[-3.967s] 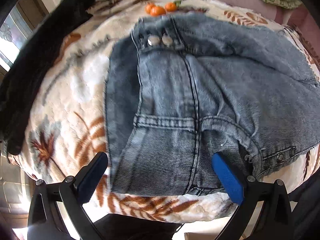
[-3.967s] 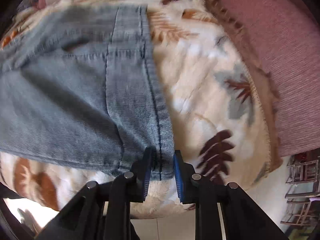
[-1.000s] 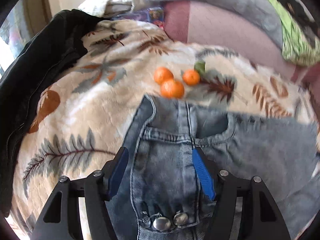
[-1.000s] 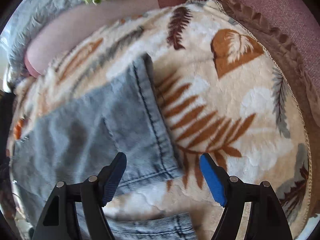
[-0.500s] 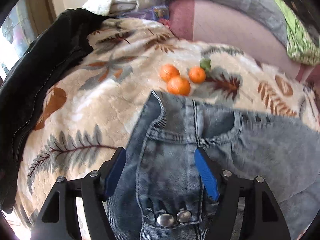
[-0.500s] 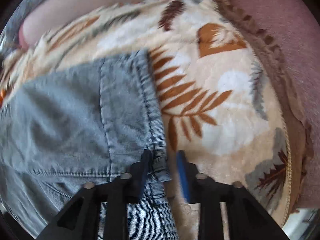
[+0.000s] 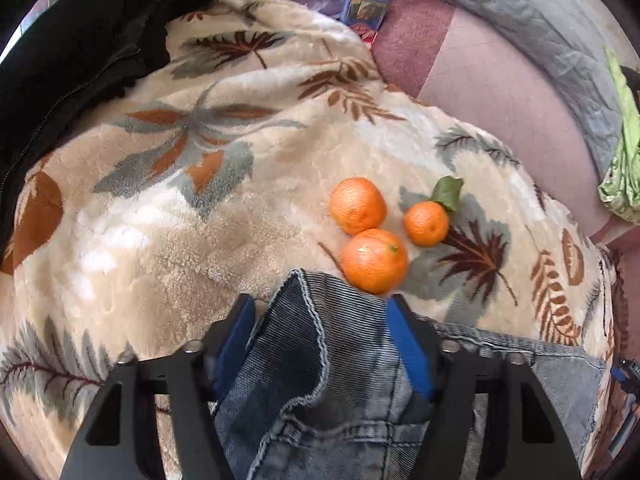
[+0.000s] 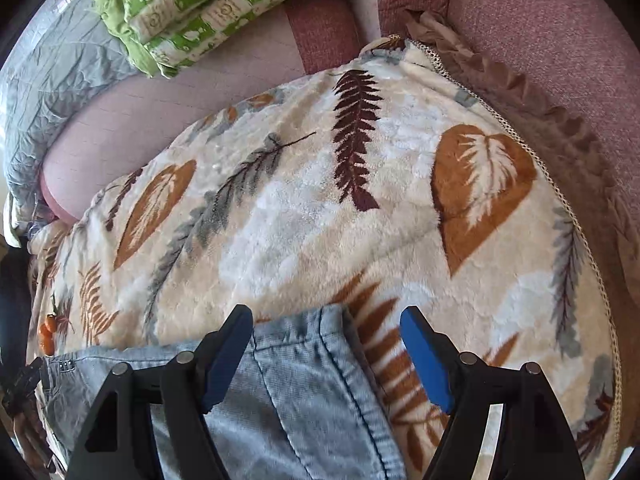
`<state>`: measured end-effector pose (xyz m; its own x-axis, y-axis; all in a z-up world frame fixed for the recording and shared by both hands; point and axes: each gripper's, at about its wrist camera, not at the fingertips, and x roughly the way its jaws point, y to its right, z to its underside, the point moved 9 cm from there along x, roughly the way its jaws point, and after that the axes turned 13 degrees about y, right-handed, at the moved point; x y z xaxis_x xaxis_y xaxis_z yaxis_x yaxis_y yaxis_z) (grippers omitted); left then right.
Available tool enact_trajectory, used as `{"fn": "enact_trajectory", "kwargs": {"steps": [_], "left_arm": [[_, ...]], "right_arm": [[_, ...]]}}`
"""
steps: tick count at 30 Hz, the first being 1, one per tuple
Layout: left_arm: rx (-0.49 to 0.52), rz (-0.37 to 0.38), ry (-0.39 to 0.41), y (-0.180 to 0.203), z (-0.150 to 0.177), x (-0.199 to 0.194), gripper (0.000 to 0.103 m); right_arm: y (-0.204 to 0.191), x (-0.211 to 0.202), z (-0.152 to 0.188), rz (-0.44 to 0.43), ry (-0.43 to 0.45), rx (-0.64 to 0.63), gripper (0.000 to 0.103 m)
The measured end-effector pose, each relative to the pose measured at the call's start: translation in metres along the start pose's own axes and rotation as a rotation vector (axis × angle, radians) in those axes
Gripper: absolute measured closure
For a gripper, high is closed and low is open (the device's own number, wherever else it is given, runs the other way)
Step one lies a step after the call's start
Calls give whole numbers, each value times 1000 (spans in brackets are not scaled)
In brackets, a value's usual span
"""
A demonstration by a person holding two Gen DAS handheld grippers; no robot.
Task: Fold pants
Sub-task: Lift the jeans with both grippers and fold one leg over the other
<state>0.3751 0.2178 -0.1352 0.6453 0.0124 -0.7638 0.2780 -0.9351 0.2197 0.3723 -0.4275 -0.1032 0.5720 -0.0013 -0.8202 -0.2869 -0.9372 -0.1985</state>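
Jeans (image 7: 320, 380) on leaf-print blanket (image 7: 160, 220), beside three oranges (image 7: 374, 260).
Left gripper (image 7: 320, 344) closing around bunched denim; right gripper (image 8: 326, 344) spreading, astride hem.

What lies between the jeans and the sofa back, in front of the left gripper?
In the left wrist view, three oranges lie on the leaf-patterned blanket, the nearest touching the jeans; beyond them the blanket is bare.

Jeans (image 7: 320, 364) bunched between the closing left gripper (image 7: 320, 336) jaws; three oranges (image 7: 374, 260) on leaf-print blanket (image 7: 180, 208) just beyond the tips.
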Motion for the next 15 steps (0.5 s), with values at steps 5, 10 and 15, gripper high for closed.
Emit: {"fn": "enact_trajectory", "kwargs": {"steps": [5, 10, 15], "left_arm": [[38, -29, 24, -1, -4, 0, 80], [55, -33, 28, -1, -6, 2, 80], [82, -57, 27, 3, -6, 9, 89]], "right_arm": [[3, 16, 10, 1, -48, -6, 37], [12, 9, -3, 11, -14, 21, 37], [-1, 31, 18, -22, -108, -25, 64]]}}
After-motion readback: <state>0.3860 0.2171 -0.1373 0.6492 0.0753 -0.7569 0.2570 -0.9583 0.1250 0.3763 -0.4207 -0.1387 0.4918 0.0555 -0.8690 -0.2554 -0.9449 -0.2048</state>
